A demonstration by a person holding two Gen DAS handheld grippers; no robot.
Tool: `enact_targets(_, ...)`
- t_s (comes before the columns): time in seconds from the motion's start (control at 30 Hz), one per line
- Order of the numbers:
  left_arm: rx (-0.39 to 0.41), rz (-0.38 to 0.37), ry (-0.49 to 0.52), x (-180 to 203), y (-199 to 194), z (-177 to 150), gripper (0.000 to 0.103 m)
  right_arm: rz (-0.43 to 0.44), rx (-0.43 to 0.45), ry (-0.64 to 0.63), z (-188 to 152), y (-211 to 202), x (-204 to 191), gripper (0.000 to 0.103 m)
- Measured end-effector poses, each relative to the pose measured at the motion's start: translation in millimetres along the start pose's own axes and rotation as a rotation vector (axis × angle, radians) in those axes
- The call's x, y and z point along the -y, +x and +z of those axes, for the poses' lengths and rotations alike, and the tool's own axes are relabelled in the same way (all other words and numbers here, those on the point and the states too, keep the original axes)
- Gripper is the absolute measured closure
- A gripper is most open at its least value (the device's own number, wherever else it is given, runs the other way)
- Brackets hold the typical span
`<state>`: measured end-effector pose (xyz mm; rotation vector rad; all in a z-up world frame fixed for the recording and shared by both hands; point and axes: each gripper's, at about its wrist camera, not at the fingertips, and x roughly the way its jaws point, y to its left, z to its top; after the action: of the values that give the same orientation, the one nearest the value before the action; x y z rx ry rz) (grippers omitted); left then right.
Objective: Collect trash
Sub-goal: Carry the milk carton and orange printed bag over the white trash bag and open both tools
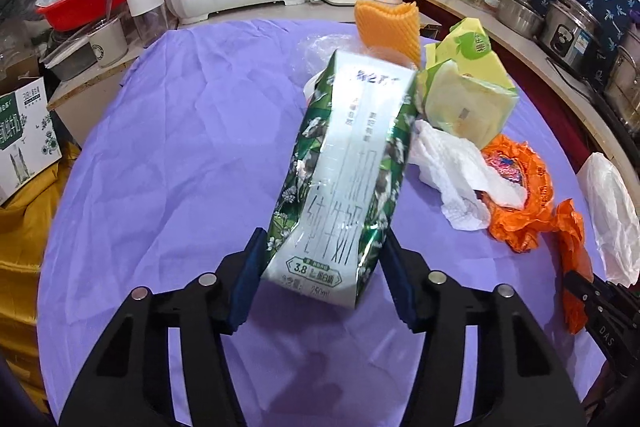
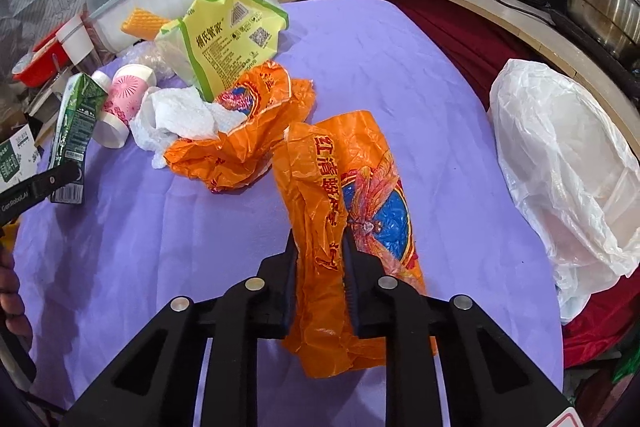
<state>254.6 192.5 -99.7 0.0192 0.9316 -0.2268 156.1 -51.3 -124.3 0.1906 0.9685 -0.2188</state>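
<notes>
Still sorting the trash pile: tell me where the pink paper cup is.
In the right wrist view the pink paper cup lies on its side at the left of the purple cloth, between the green milk carton and the crumpled white tissue.

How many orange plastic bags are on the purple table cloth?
2. One orange bag is pinched in the right gripper; the other orange bag lies crumpled beyond it, beside the white tissue. More may be hidden.

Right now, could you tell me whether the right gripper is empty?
No, the right gripper is pinched on the orange bag lying on the purple cloth.
</notes>
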Motion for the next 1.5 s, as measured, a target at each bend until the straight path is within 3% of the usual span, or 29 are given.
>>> enact_targets(0.33,0.061,-0.022,0.013,22.5,-49.4,-10.1,0.054,0.031,0.079,0.015,2.9,-43.9,8.7,0.086)
enact_targets(0.63,0.116,-0.077,0.072,67.1,-92.8,-10.9,0.054,0.055,0.15,0.043,4.3,-82.7,28.7,0.086)
enact_targets(1.1,0.165,-0.251,0.237,199.1,-130.2,-4.8,0.054,0.022,0.246,0.182,-2.6,-125.0,112.5,0.086)
enact_targets(1.5,0.136,-0.355,0.374,317.5,-126.1,-14.5,0.054,-0.066,0.285,0.306,-11.2,-143.5,212.5,0.085)
